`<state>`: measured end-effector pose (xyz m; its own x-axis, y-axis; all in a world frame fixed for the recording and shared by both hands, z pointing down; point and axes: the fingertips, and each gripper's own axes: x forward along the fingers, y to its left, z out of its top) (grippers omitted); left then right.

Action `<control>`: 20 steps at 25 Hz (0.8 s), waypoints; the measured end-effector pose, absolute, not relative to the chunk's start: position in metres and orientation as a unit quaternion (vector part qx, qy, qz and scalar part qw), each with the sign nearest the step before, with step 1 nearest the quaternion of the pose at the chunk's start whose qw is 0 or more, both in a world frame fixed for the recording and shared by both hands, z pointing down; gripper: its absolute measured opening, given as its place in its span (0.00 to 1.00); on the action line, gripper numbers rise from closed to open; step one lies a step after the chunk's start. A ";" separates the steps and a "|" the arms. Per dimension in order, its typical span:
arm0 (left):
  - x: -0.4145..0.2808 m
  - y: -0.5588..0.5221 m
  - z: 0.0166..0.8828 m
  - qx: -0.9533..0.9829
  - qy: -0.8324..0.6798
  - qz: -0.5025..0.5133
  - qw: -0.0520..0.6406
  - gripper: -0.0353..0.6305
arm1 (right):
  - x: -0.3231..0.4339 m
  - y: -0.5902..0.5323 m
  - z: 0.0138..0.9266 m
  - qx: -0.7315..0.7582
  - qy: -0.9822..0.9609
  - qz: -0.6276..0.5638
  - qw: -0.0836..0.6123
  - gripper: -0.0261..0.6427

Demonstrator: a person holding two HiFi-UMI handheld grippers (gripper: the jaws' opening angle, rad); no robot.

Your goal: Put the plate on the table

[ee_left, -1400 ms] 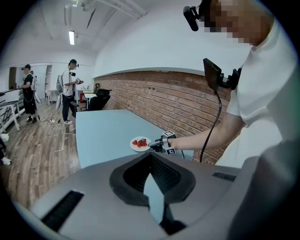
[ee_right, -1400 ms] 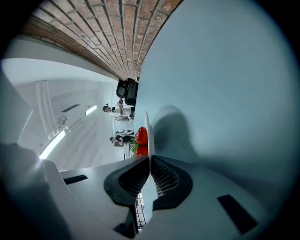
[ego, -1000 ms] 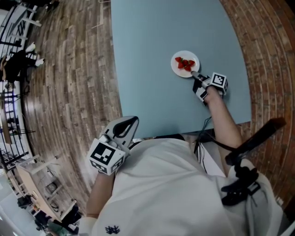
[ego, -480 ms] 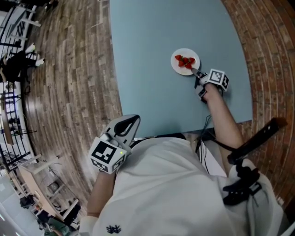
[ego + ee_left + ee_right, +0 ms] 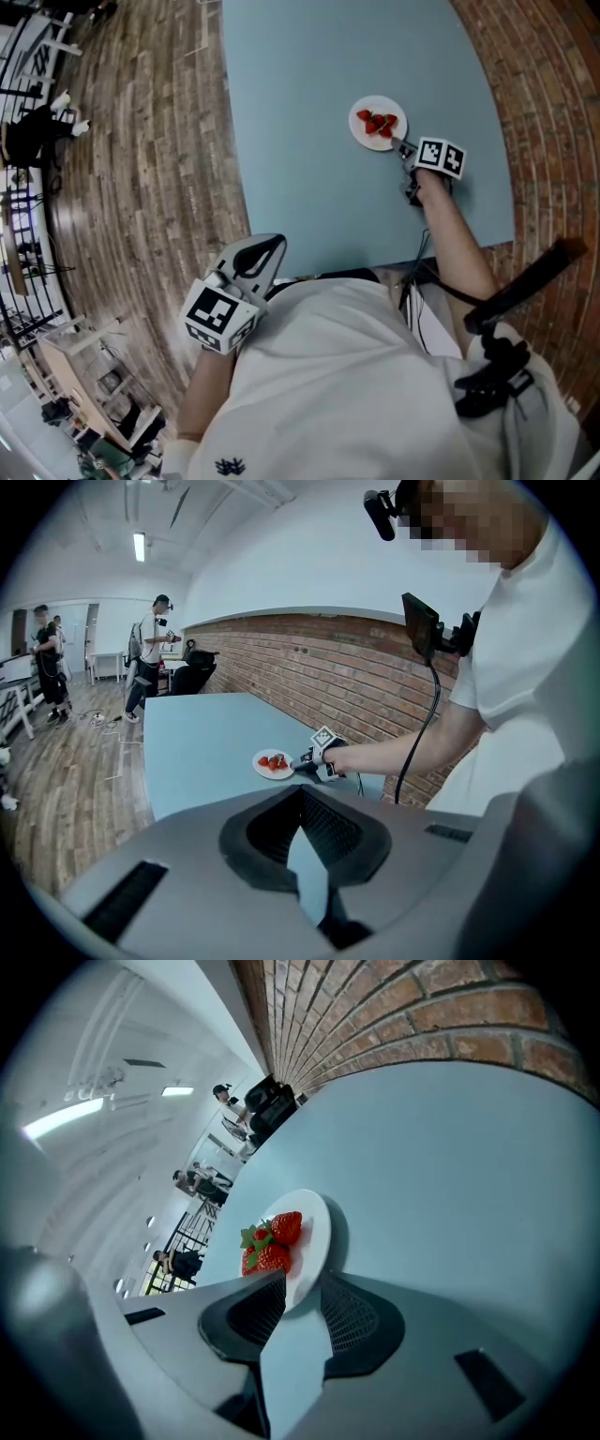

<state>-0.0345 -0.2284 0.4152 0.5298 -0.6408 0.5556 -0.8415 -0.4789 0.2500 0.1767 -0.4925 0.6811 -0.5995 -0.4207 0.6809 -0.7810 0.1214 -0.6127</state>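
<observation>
Right tongs (image 5: 404, 146) clamped on the near rim of the white plate (image 5: 368, 138). The plate holds strawberries (image 5: 380, 122) and rests on the blue worktop (image 5: 319, 178). Left tongs (image 5: 266, 246) closed, empty, off the worktop.

Words and numbers: none can be read.
Cube (image 5: 217, 319) on the left gripper (image 5: 268, 247): black and white squares, no letters.
Cube (image 5: 441, 157) on the right gripper (image 5: 403, 146): the same kind of squares, no letters.
Shirt (image 5: 356, 394): one tiny dark mark (image 5: 226, 466), too small to read.
</observation>
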 end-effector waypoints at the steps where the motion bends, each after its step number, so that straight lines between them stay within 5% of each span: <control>1: -0.034 -0.228 0.417 0.837 -0.441 0.199 0.255 0.06 | 0.178 -0.492 0.683 0.414 -0.730 0.514 0.177 0.19; 20: -0.046 -0.182 0.399 0.876 -0.393 0.170 0.223 0.06 | 0.140 -0.388 0.593 0.393 -0.807 0.396 0.194 0.19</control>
<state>-0.0456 -0.1818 0.3993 0.6336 -0.6120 0.4734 -0.7638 -0.5922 0.2568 0.1399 -0.3885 0.5928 -0.6153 -0.4814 0.6242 -0.7883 0.3765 -0.4867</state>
